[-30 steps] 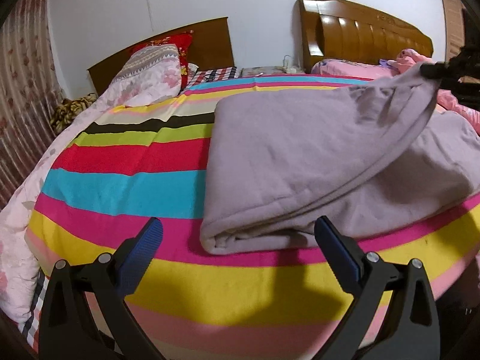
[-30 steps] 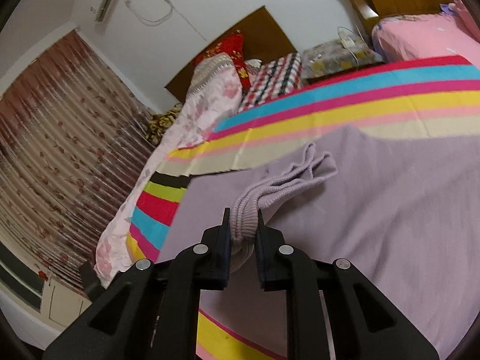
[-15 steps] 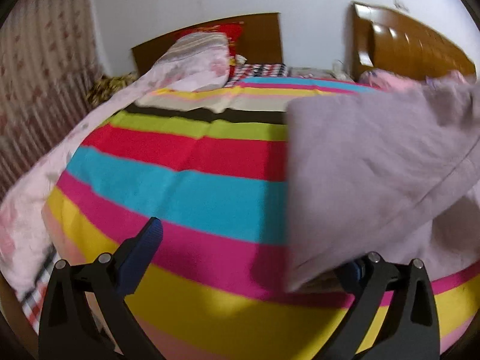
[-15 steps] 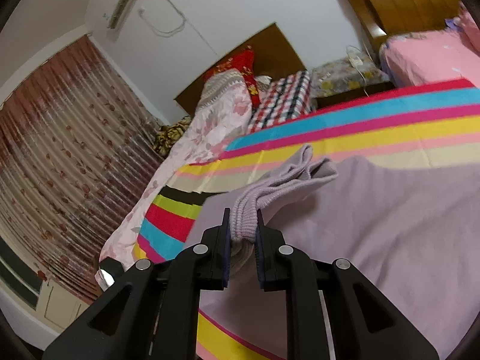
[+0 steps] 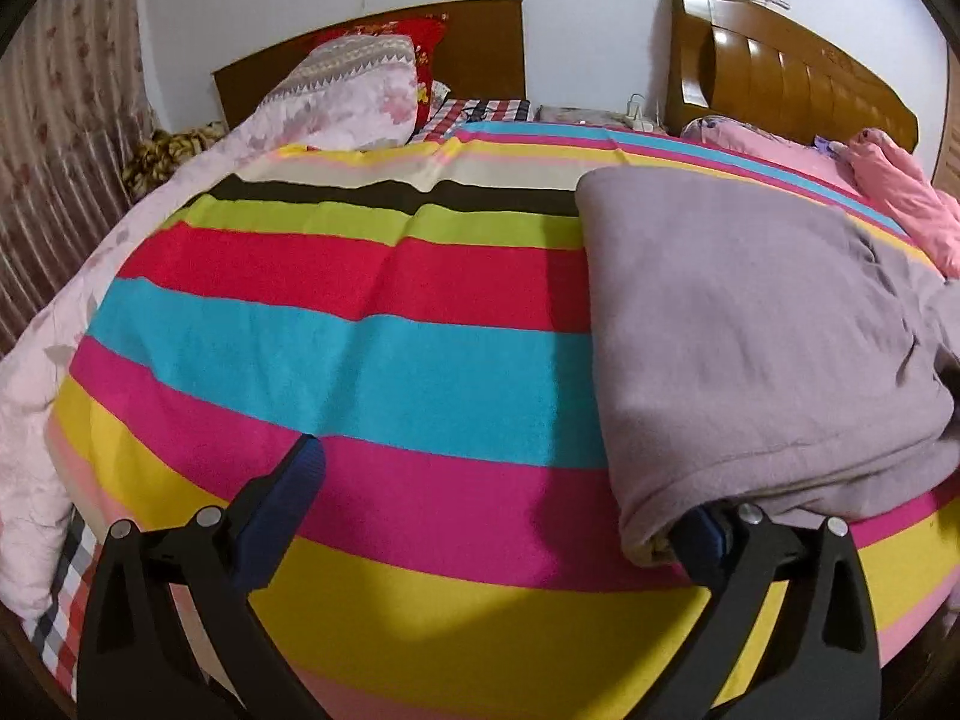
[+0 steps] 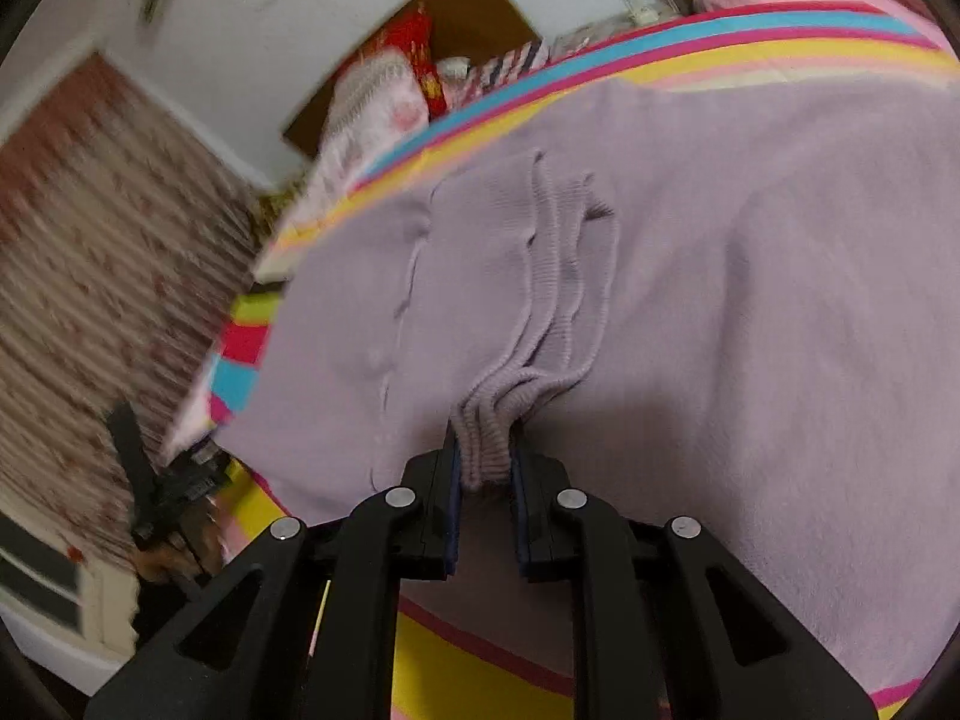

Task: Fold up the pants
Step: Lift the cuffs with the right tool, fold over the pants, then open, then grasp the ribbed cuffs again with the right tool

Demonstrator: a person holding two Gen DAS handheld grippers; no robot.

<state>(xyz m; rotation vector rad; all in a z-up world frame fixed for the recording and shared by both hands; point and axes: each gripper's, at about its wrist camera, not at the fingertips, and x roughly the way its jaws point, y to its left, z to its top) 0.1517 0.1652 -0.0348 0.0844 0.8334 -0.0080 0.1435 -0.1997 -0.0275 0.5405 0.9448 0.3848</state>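
**Lilac pants lie doubled over on a striped bed, one cuff pinched in the right tongs**

Lilac knit pants (image 5: 744, 324) rest folded on the right half of a bed, their rounded fold edge facing the near side and their left edge running straight across the stripes. In the right wrist view the same pants (image 6: 750, 312) spread wide beneath the camera, a bunched ribbed cuff (image 6: 552, 300) lying on top of the cloth. The right tongs (image 6: 486, 468) are closed almost fully on that cuff, its ribbed end squeezed between the two pads. The left tongs (image 5: 504, 498) stand wide apart at the near edge of the bed: the left pad (image 5: 294, 492) hangs clear above the stripes, while the right pad (image 5: 699, 534) is tucked under the pants' near fold; nothing is clamped between them. The left tongs also appear, blurred, at the left of the right wrist view. The striped bedspread (image 5: 372, 360) carries bands of black, lime, red, turquoise, magenta and yellow. A floral quilt (image 5: 336, 102) is heaped at the far left before a dark headboard (image 5: 480, 42), with a red pillow (image 5: 420, 48) behind it. A second, lighter wooden headboard (image 5: 780, 60) stands at the far right above pink bedding (image 5: 900, 192)
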